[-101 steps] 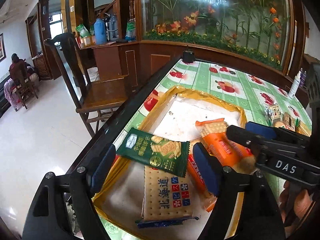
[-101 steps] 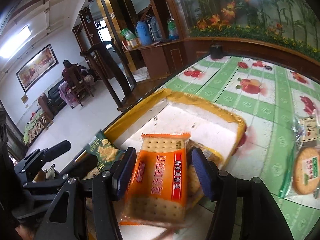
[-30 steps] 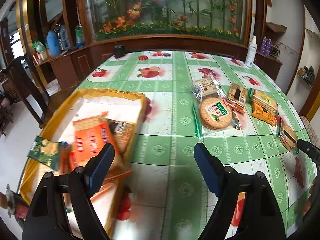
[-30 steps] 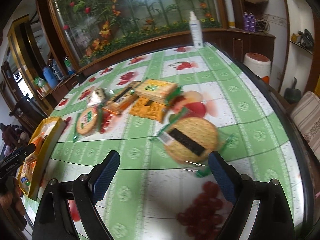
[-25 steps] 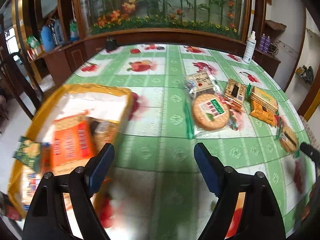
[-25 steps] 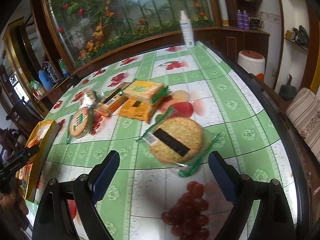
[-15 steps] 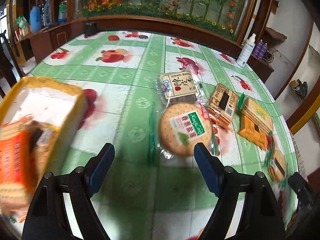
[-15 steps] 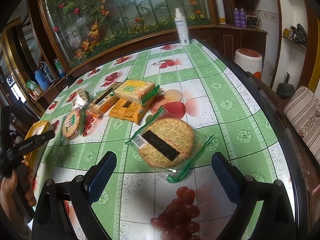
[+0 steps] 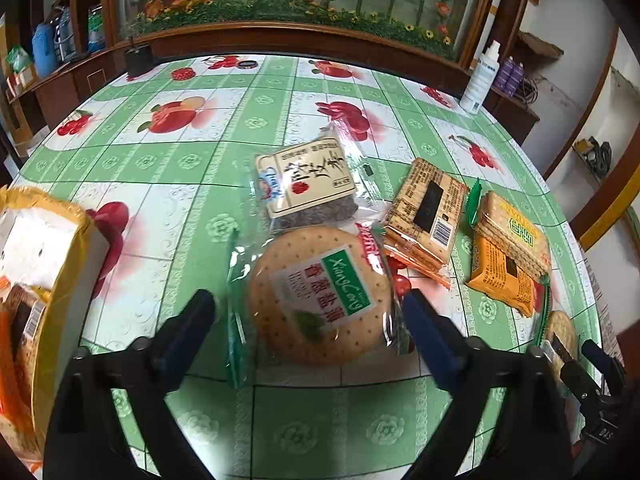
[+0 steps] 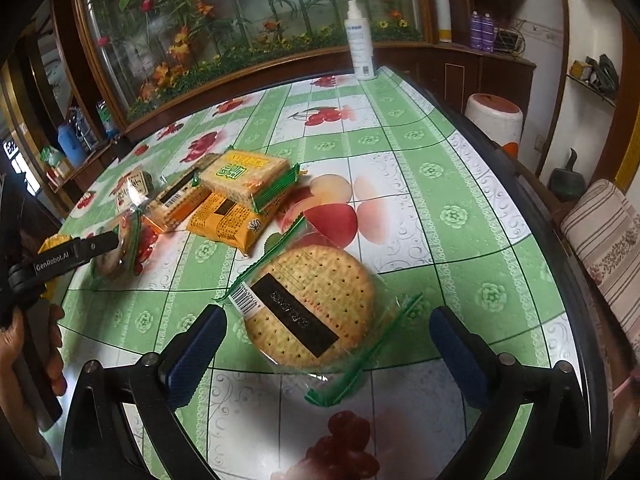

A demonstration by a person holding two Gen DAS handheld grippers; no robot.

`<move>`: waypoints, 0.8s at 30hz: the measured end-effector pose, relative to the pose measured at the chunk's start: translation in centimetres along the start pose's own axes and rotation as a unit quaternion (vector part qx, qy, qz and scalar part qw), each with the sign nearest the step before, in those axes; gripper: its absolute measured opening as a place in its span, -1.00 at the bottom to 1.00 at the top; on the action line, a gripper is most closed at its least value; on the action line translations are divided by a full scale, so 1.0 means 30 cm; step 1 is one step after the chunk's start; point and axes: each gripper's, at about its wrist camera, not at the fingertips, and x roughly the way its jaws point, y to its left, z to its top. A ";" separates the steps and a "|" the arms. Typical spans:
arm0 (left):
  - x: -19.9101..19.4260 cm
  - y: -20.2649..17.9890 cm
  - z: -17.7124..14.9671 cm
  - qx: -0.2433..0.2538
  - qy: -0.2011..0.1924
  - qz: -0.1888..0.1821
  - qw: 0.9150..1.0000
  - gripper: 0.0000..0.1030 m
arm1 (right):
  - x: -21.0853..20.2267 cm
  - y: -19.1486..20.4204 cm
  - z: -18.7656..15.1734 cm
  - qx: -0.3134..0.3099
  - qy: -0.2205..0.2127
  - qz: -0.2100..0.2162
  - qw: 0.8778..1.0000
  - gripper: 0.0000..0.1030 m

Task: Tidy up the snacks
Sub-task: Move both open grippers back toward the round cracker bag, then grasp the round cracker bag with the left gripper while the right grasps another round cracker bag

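Over at the left edge of the desk (image 9: 256, 408), the yellow-rimmed tray (image 9: 66, 264) is already holding several biscuit packs, orange ones among them. Just right of it, the left gripper (image 9: 306, 320) is coming down over the round biscuit pack with the green label (image 9: 320, 294); its fingers (image 9: 188, 330) have just been spreading and are standing wide apart on either side of the pack, not pressing it. A seed packet with a cream label (image 9: 306, 184) is lying against the far side of that pack, and the clear wrappers seem to be overlapping there.

Further right, a small heap is sitting mid-desk: a brown cracker pack (image 9: 426, 210), then a green-labelled cracker pack (image 10: 244, 174) resting on an orange one (image 10: 228, 216).

Nearest the right edge, the right gripper (image 10: 326, 344) is hovering over the round biscuit pack with the black label (image 10: 310, 308), its fingers (image 10: 196, 346) also having just opened and sitting apart, nothing clamped.

The risks I'm seeing: the round packs are lying flat and wide, so fingers closing on the slippery film may skid off or crush the biscuits. On the left, the closing fingers may be snagging the seed packet's wrapper and dragging it along. The right pack's loose green seal (image 10: 360, 360) could be all that gets pinched, letting the pack swing and drop.
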 end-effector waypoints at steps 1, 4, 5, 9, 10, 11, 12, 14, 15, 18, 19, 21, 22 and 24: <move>0.001 -0.007 0.002 0.004 -0.005 0.006 1.000 1.00 | 0.003 0.002 0.001 -0.003 0.001 -0.002 1.000 1.00; 0.009 -0.020 0.010 0.011 -0.007 0.018 1.000 1.00 | 0.013 0.007 0.007 -0.010 0.003 -0.008 1.000 1.00; 0.014 -0.023 0.013 0.012 -0.006 0.019 1.000 1.00 | 0.015 0.007 0.011 -0.012 0.004 -0.009 1.000 1.00; 0.032 -0.023 0.019 0.014 -0.004 0.030 0.999 1.00 | 0.025 0.015 0.031 -0.023 0.005 -0.017 1.000 1.00; 0.040 -0.021 0.019 0.012 0.000 0.032 0.999 1.00 | 0.029 0.016 0.035 -0.024 0.005 -0.018 1.000 1.00; 0.049 -0.021 0.019 0.010 0.005 0.031 0.999 1.00 | 0.031 0.018 0.039 -0.026 0.006 -0.019 0.999 1.00; 0.055 -0.022 0.020 0.010 0.007 0.031 0.999 1.00 | 0.038 0.021 0.044 -0.030 0.008 -0.021 0.999 1.00; 0.069 -0.027 0.020 0.009 0.011 0.032 0.999 1.00 | 0.055 0.027 0.052 -0.036 0.015 -0.026 0.999 1.00; 0.077 -0.029 0.020 0.009 0.015 0.032 0.999 1.00 | 0.061 0.029 0.054 -0.038 0.018 -0.023 0.999 1.00; 0.096 -0.032 0.019 0.005 0.025 0.033 0.999 1.00 | 0.080 0.050 0.063 -0.055 0.022 -0.025 0.998 1.00; 0.096 -0.037 0.018 0.009 0.024 0.037 0.999 1.00 | 0.087 0.059 0.068 -0.061 0.022 -0.026 0.998 1.00; 0.099 -0.040 0.019 0.012 0.026 0.038 0.999 1.00 | 0.103 0.070 0.077 -0.071 0.030 -0.025 0.997 1.00; 0.100 -0.040 0.019 0.013 0.027 0.039 0.999 1.00 | 0.110 0.076 0.082 -0.075 0.034 -0.023 0.996 1.00; 0.101 -0.039 0.019 0.015 0.028 0.039 0.999 1.00 | 0.129 0.094 0.090 -0.097 0.046 -0.016 0.994 1.00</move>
